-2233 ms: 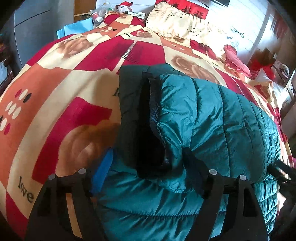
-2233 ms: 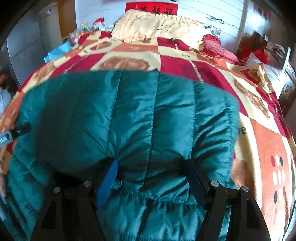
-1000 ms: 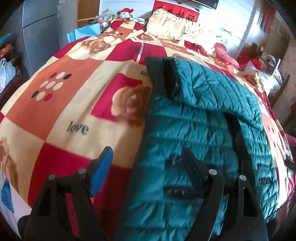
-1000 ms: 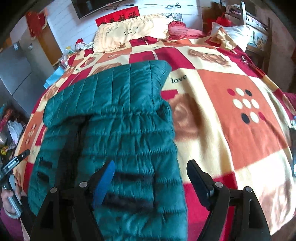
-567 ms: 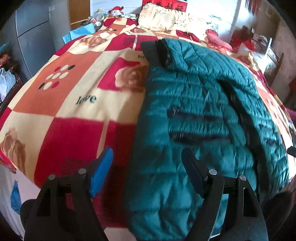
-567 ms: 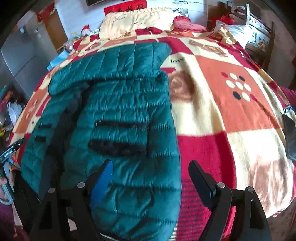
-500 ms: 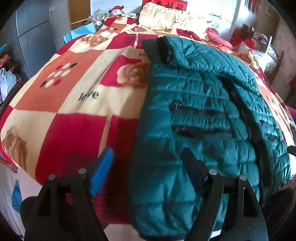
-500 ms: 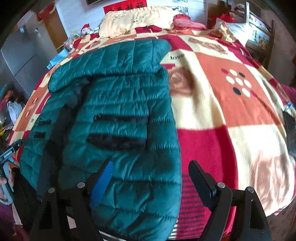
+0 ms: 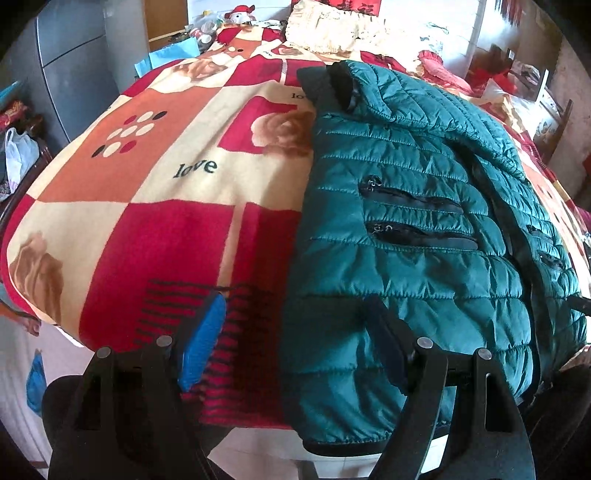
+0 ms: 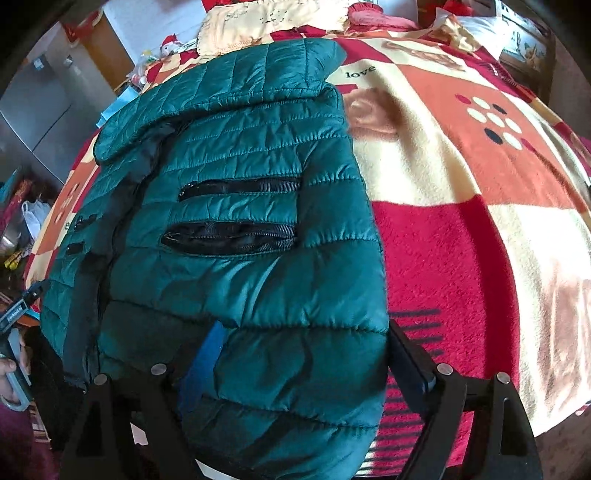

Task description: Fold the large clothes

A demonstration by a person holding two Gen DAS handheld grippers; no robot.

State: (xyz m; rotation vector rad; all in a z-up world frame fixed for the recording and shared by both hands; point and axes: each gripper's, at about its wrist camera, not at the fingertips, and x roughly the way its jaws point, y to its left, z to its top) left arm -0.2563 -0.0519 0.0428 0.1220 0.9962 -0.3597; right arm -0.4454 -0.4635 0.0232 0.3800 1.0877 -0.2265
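Observation:
A teal quilted puffer jacket lies front up on the bed, its hem at the near edge and its hood folded down over the chest. My left gripper hovers open over the jacket's left hem corner; the blue pad is over the blanket and the dark pad over the jacket. In the right wrist view the jacket shows two black pocket zips. My right gripper straddles the right hem corner. Its jaws are opening, with padded fabric between them but not pinched.
A red, orange and cream blanket covers the bed; its near edge drops off just before the grippers. Cream cushions and a red pillow lie at the head. A grey cabinet and a white bag stand to the left.
Both grippers have drawn back from the middle of the jacket to its hem at the near bed edge and sunk lower. The right jaws have spread a little wider.

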